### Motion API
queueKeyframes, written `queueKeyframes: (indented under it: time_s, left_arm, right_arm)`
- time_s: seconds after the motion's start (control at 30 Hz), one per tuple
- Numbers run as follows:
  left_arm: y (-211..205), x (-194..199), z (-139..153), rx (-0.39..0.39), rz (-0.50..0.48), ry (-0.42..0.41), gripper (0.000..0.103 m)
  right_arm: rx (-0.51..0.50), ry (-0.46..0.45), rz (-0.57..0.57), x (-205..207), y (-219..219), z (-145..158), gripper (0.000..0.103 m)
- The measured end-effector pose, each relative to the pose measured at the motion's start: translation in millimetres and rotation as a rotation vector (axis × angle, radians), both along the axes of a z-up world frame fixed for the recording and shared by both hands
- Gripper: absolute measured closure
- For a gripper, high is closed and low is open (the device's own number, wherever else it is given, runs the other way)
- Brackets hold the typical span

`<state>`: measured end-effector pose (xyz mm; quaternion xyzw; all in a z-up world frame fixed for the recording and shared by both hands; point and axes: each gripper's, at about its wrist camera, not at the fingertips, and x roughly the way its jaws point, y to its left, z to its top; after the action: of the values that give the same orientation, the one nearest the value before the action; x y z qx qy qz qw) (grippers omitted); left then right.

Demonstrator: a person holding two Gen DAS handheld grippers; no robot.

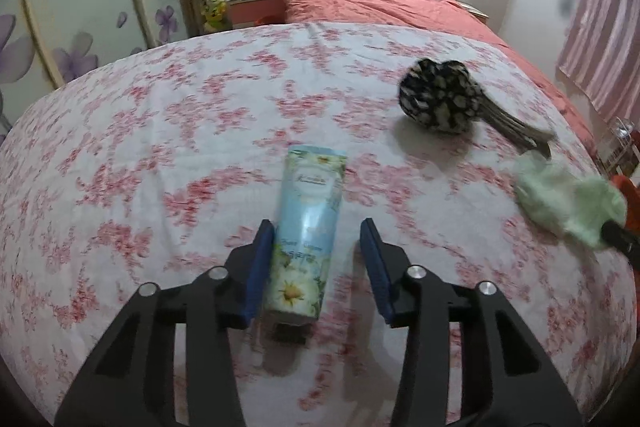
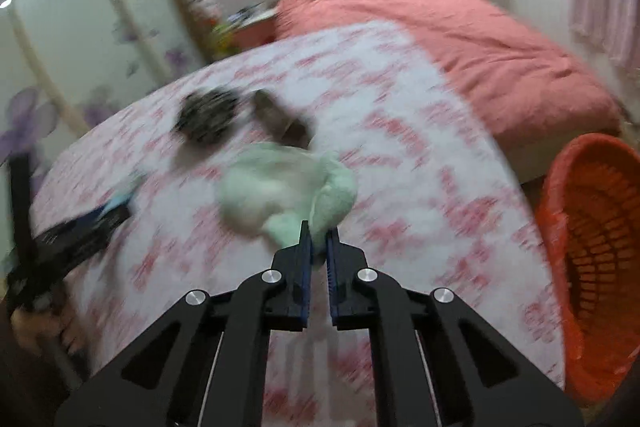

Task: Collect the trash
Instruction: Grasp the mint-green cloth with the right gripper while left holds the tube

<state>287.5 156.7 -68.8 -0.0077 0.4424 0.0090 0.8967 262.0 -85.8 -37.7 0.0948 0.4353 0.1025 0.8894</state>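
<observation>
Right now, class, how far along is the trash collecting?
Nothing visibly binned: what shows of the orange basket looks bare. In hand: the right claw is shut on the green cloth; the open left claw straddles the blue tube. Left: the spotted black bundle.

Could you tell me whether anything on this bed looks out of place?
Yes: three loose items litter the floral bedspread. A blue daisy-print tube lies between the left gripper's open jaws, a black-and-white bundle sits beyond, and the right gripper pinches a crumpled green cloth.
</observation>
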Motion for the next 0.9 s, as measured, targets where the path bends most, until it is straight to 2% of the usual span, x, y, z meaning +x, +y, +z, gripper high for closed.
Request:
queueKeyframes:
  time_s: [0.03,0.1,0.13,0.2,0.27,0.43,0.53,0.7,0.73,0.77,0.83,0.87,0.9]
  left_arm:
    - [-4,-2,0,-0.006,-0.019,0.001,0.063]
    - [-12,-7,1,-0.018,-0.052,0.003,0.065]
    - [-15,-10,2,-0.019,-0.059,0.004,0.065]
    - [-17,-10,2,-0.020,-0.059,0.003,0.065]
    - [-15,-9,2,-0.027,-0.048,0.004,0.063]
    - [-6,-3,2,-0.083,-0.004,0.018,0.051]
    - [-9,-1,1,-0.070,-0.003,0.015,0.051]
    - [-13,-1,-1,-0.035,-0.008,0.004,0.052]
    - [-14,-2,-1,-0.028,-0.008,0.002,0.054]
    - [-14,-2,-1,-0.018,-0.007,-0.001,0.056]
    - [-14,-4,-1,-0.019,-0.005,-0.001,0.067]
    - [-14,-5,0,-0.027,-0.003,0.001,0.069]
    - [-13,-6,0,-0.038,-0.002,0.003,0.070]
  right_arm:
    - [0.013,-0.008,0.029,-4,4,2,0.090]
    - [0.005,-0.047,0.036,-7,11,9,0.062]
    - [0.001,-0.068,0.028,-9,12,12,0.041]
    - [-0.011,-0.101,0.005,-5,14,16,0.037]
    - [-0.013,-0.094,0.000,3,16,13,0.033]
    - [-0.071,-0.031,-0.013,24,21,-7,0.031]
    - [-0.103,-0.010,-0.007,31,27,-16,0.026]
    - [-0.141,-0.007,0.013,33,34,-21,0.025]
    - [-0.144,-0.009,0.015,32,35,-20,0.030]
    - [-0.146,-0.012,0.018,31,36,-20,0.041]
    - [-0.148,-0.019,0.030,29,37,-19,0.056]
    - [-0.144,-0.020,0.039,29,38,-19,0.065]
    - [-0.139,-0.019,0.039,28,39,-18,0.067]
